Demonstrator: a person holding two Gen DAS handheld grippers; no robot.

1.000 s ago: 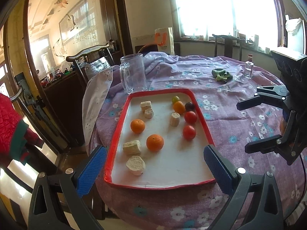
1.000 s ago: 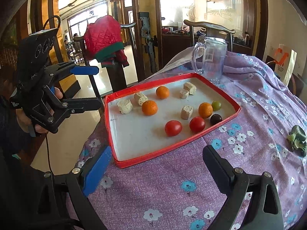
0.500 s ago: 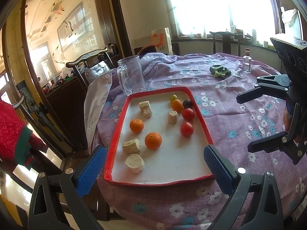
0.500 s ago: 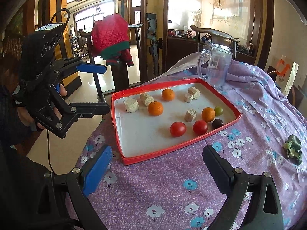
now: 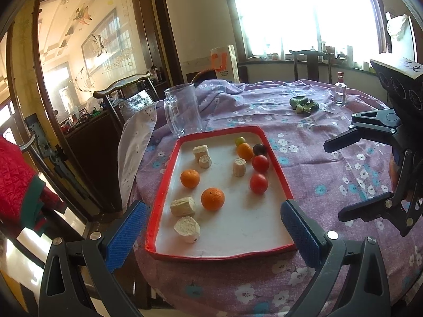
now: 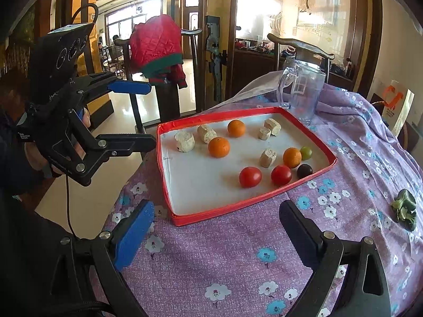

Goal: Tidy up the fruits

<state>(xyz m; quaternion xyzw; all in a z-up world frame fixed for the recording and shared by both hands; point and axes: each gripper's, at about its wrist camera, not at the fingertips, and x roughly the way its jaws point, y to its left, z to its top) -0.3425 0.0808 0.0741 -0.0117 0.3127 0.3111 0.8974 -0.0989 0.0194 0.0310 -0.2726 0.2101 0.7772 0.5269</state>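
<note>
On the table: a purple cloth with small flowers [image 5: 330,174] covers it, and a red tray [image 5: 275,158] with a white floor sits near the edge.
Oranges: three on the tray. One orange [image 5: 212,198] lies near the front, one [image 5: 190,178] sits a bit farther back on the left side, and one [image 5: 245,150] is at the far right, touching a small green fruit [image 5: 240,140].
Tomatoes: two red ones [image 5: 258,183] [image 5: 260,163] in a line along the right side of the tray.
Dark fruit: a small dark plum [image 5: 259,148] just beside the tray's right rim.
Pale chunks: five rough cream pieces [image 5: 187,225] are spread over the tray, two near the front left.
Left gripper [image 5: 211,231]: its blue pads are wide apart, holding nothing, and it hangs over the near end of the tray.
Right gripper [image 6: 215,231]: wide apart too, holding nothing, over the cloth just in front of the tray.
Glass mug [image 5: 182,109]: stands upright just behind the tray's far left corner.
Green leafy thing [image 5: 303,103]: lies on the cloth, well apart from the tray.
Small bottle [image 5: 340,93]: stands upright near the far edge.
</note>
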